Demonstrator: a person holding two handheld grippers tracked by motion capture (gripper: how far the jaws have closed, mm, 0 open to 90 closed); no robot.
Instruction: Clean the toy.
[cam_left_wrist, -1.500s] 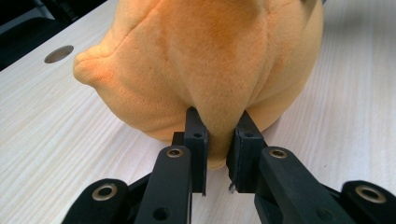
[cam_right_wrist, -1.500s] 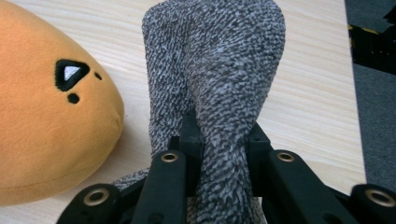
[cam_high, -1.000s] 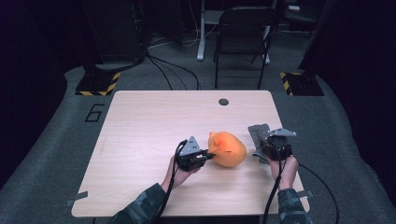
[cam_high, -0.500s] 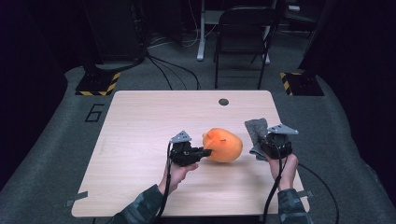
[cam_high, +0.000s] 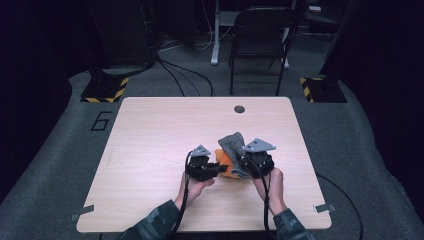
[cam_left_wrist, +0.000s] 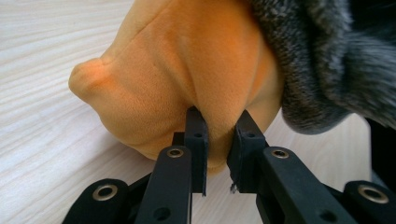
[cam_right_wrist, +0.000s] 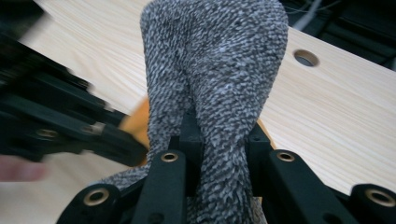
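The left gripper (cam_left_wrist: 217, 154) pinches a fold of the soft orange toy (cam_left_wrist: 187, 70), which sits on the table (cam_high: 150, 150) near the person's edge. The right gripper (cam_right_wrist: 219, 158) squeezes the fuzzy grey cloth (cam_right_wrist: 215, 60) and holds it right against the toy. Farther back stands a chair (cam_high: 262, 40).

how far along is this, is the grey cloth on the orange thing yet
Done: both grips. The left claw pinches a fold of the orange plush; the right claw clamps the grey cloth. In hand: the cloth overlaps the plush's right side. Left: covering the rest.
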